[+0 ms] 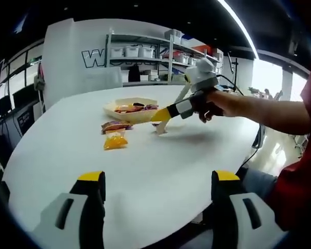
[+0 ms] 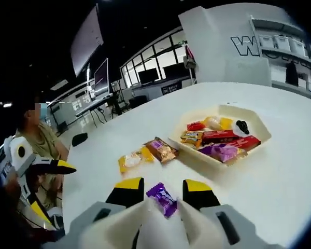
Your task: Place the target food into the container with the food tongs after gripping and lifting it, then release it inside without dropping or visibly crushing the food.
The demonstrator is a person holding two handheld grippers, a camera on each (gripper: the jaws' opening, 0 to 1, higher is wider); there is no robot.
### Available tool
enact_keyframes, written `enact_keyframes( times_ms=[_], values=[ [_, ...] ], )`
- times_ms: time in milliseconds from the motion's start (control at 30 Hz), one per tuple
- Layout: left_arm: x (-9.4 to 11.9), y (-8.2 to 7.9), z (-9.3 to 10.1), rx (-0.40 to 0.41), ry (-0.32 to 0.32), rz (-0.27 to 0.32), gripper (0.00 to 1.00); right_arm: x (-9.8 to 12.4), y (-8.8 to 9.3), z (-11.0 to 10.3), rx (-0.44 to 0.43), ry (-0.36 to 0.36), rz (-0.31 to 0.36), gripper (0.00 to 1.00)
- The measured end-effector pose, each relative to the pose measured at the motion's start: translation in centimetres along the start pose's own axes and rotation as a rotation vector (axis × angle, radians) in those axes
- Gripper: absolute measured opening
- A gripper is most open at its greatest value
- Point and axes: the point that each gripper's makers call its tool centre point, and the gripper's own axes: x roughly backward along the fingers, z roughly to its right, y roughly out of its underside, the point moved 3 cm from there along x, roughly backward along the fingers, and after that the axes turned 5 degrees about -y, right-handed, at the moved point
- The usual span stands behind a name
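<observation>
My right gripper (image 2: 163,187) is shut on cream food tongs (image 2: 140,220), and a purple wrapped candy (image 2: 162,198) sits between the tong tips, low over the white table (image 2: 280,187). In the left gripper view, a hand holds that same right gripper (image 1: 162,117) with the tongs (image 1: 160,127) pointing down at the table just right of the tray. The cream tray (image 2: 259,124) (image 1: 110,109) holds several snack packets and lies beyond the candy to the right. My left gripper (image 1: 158,179) is open, with nothing between its fingers, near the table's front edge.
A brown packet (image 2: 161,149) (image 1: 115,126) and a yellow packet (image 2: 132,159) (image 1: 115,141) lie on the table beside the tray. The left gripper (image 2: 46,176) shows at the left, with a seated person (image 2: 39,137) behind it. Shelves (image 1: 145,57) stand past the table.
</observation>
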Motion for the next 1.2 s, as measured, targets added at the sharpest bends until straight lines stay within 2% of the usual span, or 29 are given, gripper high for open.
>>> enact_keyframes(
  times_ms=[167, 300, 567, 700, 833, 867, 933, 1033, 1067, 1133, 1200],
  values=[
    [-0.1, 0.2, 0.1, -0.003, 0.008, -0.003, 0.82, 0.9, -0.1, 0.4, 0.007, 0.021, 0.015, 0.25],
    [-0.1, 0.3, -0.1, 0.007, 0.006, 0.0, 0.82, 1.8, -0.6, 0.9, -0.021, 0.029, 0.047, 0.25],
    [-0.1, 0.0, -0.1, 0.007, 0.006, 0.006, 0.82, 1.7, -0.5, 1.1, -0.011, 0.043, 0.044, 0.26],
    [-0.1, 0.0, 0.1, 0.001, 0.009, 0.003, 0.82, 0.8, -0.3, 0.6, 0.04, 0.033, 0.031, 0.26],
    [0.1, -0.1, 0.1, -0.003, 0.006, 0.002, 0.82, 0.3, 0.2, 1.0, 0.099, 0.054, -0.001, 0.26],
    [0.2, -0.1, 0.0, -0.003, 0.004, 0.003, 0.82, 0.3, -0.1, 0.9, 0.124, 0.045, 0.019, 0.27],
    [0.3, 0.0, -0.2, 0.004, -0.003, 0.004, 0.82, 0.4, 0.1, 1.0, 0.105, 0.047, 0.008, 0.26],
    [0.4, 0.1, -0.3, 0.002, -0.006, 0.0, 0.81, 0.4, 0.2, 0.8, 0.144, 0.039, 0.001, 0.26],
    [0.4, 0.1, -0.2, 0.001, -0.007, 0.0, 0.82, 0.3, 0.3, 0.7, 0.202, 0.031, -0.009, 0.26],
    [0.3, 0.0, -0.1, 0.004, -0.004, 0.004, 0.82, 0.3, 0.5, 0.4, 0.264, 0.028, -0.03, 0.26],
    [0.2, 0.0, 0.1, 0.003, -0.002, 0.005, 0.82, 0.3, 0.6, 0.6, 0.162, 0.054, -0.028, 0.27]
  ],
)
